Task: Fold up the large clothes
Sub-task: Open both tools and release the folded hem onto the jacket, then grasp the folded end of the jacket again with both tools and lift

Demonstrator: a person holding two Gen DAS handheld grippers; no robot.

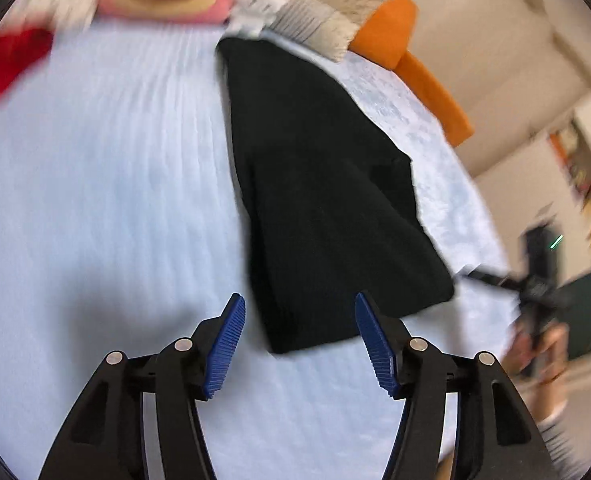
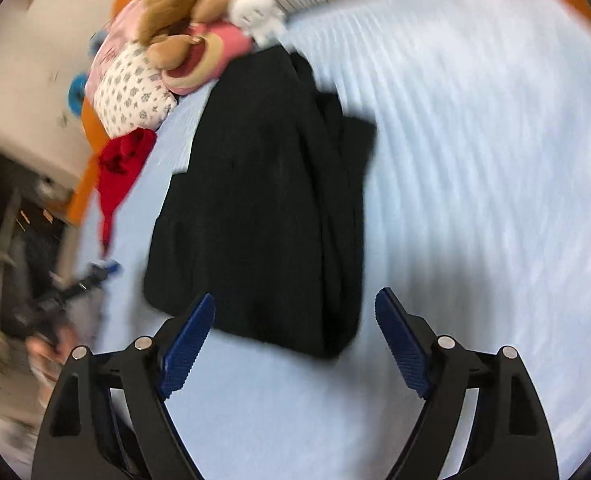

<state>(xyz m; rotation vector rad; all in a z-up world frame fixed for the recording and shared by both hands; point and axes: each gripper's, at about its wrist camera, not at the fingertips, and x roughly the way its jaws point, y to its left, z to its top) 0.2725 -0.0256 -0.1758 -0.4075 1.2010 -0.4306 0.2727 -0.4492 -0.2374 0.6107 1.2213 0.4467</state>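
Note:
A black garment lies folded into a long strip on the pale blue bed sheet. It also shows in the right wrist view, with a thicker fold along its right side. My left gripper is open and empty, held just above the garment's near end. My right gripper is open and empty, also above the garment's near end. The other gripper shows blurred at the bed's edge in each view, the right one and the left one.
A red cloth lies left of the garment. Plush toys and a spotted pillow sit at the head of the bed with a fringed beige blanket. An orange bed frame borders the sheet.

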